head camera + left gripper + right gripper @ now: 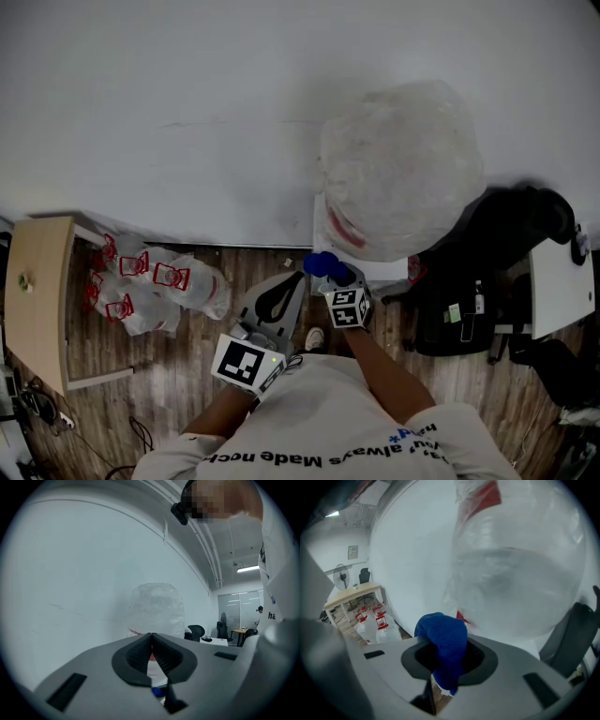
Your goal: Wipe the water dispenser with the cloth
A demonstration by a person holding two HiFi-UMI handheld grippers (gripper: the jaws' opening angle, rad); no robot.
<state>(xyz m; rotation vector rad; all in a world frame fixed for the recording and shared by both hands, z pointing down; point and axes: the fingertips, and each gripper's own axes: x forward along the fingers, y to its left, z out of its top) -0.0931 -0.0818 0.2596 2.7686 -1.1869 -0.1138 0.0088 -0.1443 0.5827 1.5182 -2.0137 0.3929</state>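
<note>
The water dispenser's big clear bottle [398, 169] with a red label stands against the white wall; its white body [323, 239] shows just below. The bottle fills the right gripper view [520, 573] and shows ahead in the left gripper view [156, 609]. My right gripper [330, 272] is shut on a blue cloth [324, 265], close to the dispenser's lower left front. The cloth [443, 644] bulges out between the jaws of the right gripper [445, 660]. My left gripper [274, 302] hangs lower left of it, shut with nothing held [151, 641].
Several clear water jugs with red labels [141, 281] lie on the wood floor at left, beside a light wooden table [37, 295]. A black office chair [487, 272] stands right of the dispenser, with a white desk [561, 281] beyond it.
</note>
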